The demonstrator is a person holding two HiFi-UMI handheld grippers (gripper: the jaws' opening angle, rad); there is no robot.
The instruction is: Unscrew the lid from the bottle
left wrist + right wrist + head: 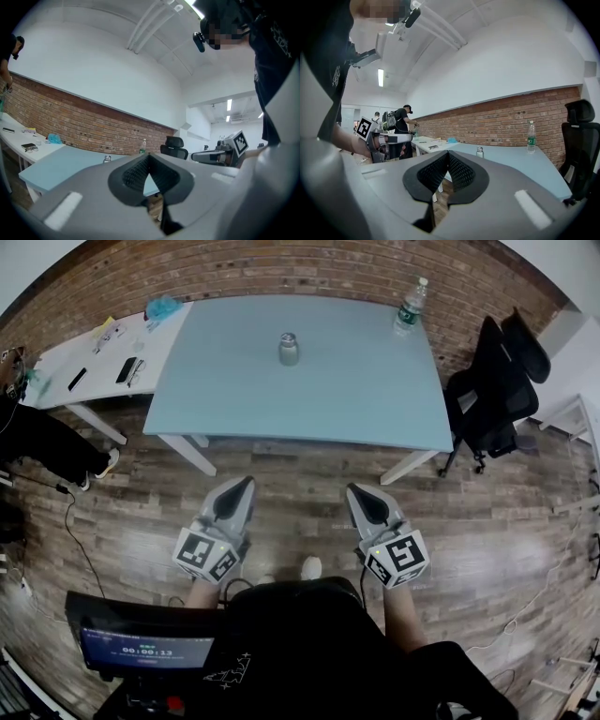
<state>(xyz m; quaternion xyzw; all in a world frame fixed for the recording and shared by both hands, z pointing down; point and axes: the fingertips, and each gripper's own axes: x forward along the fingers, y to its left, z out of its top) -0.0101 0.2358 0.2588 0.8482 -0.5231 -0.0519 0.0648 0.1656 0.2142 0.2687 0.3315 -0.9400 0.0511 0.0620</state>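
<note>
Table (309, 404) holds bottle (289, 350) standing upright.

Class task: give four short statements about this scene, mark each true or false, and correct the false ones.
1. The metal bottle stands on the blue table. True.
2. The left gripper holds the metal bottle. False: it is shut, empty, short of the table.
3. The right gripper has its jaws together. True.
4. The plastic water bottle lies on its side. False: it stands upright at the table's far corner.
</note>
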